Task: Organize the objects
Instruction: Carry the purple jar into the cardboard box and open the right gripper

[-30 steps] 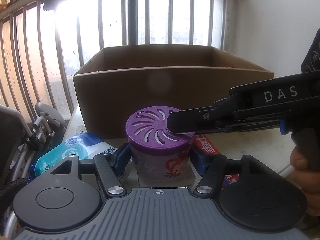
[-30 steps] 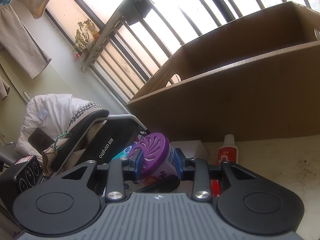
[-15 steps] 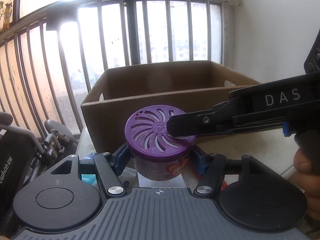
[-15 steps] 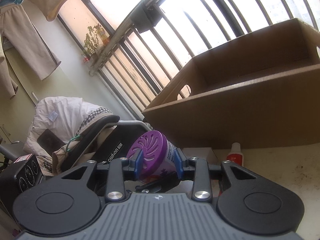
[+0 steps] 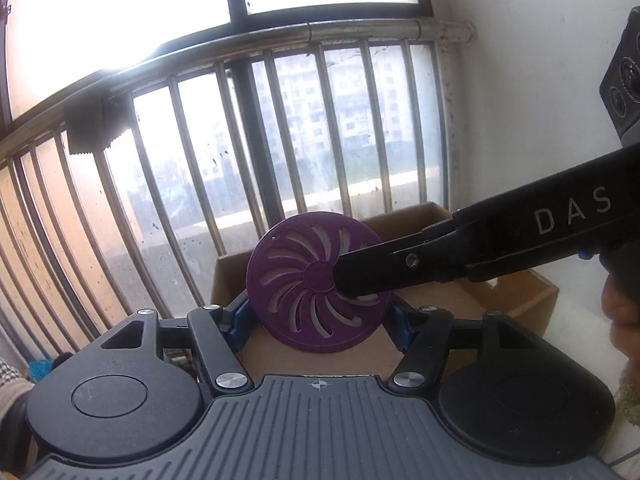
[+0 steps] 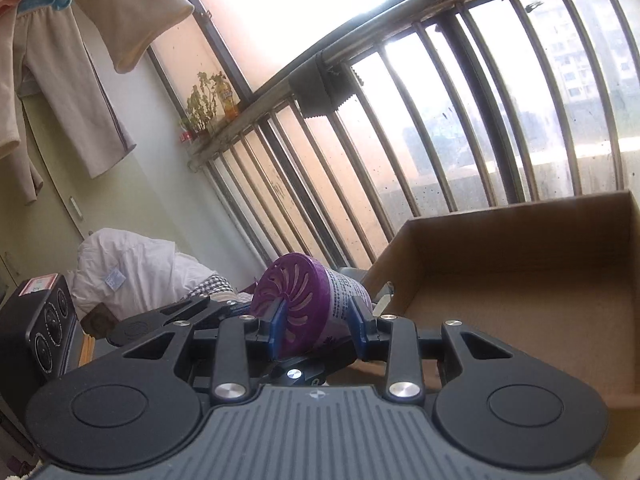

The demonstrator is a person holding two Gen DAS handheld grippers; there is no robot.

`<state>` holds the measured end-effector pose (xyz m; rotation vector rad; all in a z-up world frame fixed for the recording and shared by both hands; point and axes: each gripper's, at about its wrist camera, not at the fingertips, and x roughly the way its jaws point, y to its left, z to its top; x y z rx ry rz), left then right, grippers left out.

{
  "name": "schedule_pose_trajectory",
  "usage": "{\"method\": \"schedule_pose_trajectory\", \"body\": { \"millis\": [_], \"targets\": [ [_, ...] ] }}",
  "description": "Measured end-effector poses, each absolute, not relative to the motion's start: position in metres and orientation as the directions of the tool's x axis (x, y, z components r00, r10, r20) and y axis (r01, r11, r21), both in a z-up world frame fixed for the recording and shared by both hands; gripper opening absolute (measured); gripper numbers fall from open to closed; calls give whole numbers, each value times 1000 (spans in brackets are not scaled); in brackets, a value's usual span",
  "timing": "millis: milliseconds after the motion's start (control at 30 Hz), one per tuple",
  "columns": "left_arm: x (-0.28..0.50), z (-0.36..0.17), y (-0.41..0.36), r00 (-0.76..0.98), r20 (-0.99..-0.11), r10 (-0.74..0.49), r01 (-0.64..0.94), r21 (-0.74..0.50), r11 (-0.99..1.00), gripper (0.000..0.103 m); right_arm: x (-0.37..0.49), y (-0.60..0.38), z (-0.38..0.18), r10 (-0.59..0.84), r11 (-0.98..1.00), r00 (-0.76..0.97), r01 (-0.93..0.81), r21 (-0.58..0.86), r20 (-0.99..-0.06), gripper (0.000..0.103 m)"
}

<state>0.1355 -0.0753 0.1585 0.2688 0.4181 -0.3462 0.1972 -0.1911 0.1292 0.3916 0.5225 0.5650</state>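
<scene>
The purple-lidded air freshener tub (image 5: 318,282) sits between the blue pads of the left gripper (image 5: 318,320), its slotted lid tipped up toward the camera so that the tub's body is almost wholly hidden behind it; both pads press against its sides, so this gripper is clamped on it. From the right, the black finger of the right gripper (image 5: 384,276) lies across the lid, its tip near the lid's centre, and covers part of the slots. Behind and below the tub is the open cardboard box (image 5: 516,300), much of it blocked by the tub and the two tools, with the window bars (image 5: 280,140) beyond. A hand (image 5: 624,320) at the right edge is cut off by the frame. Seen from the right wrist, the tub (image 6: 316,300) lies tilted on its side, lid facing left, held top and bottom between the right gripper's (image 6: 318,326) blue pads, which are closed on it. The printing on its label is too small to read. The left gripper (image 6: 168,316) reaches in from the left, half hidden behind the near linkage. The box (image 6: 520,276) stands just to the right, its inside bare where visible and its near corner cut off by the gripper's body.
</scene>
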Motion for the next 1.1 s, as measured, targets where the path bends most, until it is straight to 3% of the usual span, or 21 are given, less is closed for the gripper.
{"method": "schedule_pose_trajectory", "body": {
  "millis": [200, 500, 933, 1000, 1100],
  "targets": [
    [215, 153, -71, 779, -565, -271, 400, 116, 909, 64, 287, -200, 134, 601, 777, 637, -326, 538, -482, 37],
    [321, 92, -79, 642, -742, -195, 390, 96, 916, 64, 414, -209, 68, 618, 747, 469, -101, 657, -630, 38],
    [380, 44, -97, 518, -854, -51, 387, 181, 904, 65, 475, -228, -6, 644, 704, 386, 41, 709, -661, 40],
    [380, 39, -97, 504, -862, -42, 394, 186, 900, 69, 477, -228, -13, 647, 700, 376, 52, 712, -663, 40],
    [380, 37, -97, 503, -863, -39, 409, 197, 891, 85, 478, -228, -22, 661, 687, 356, 68, 724, -661, 40]
  ]
}}
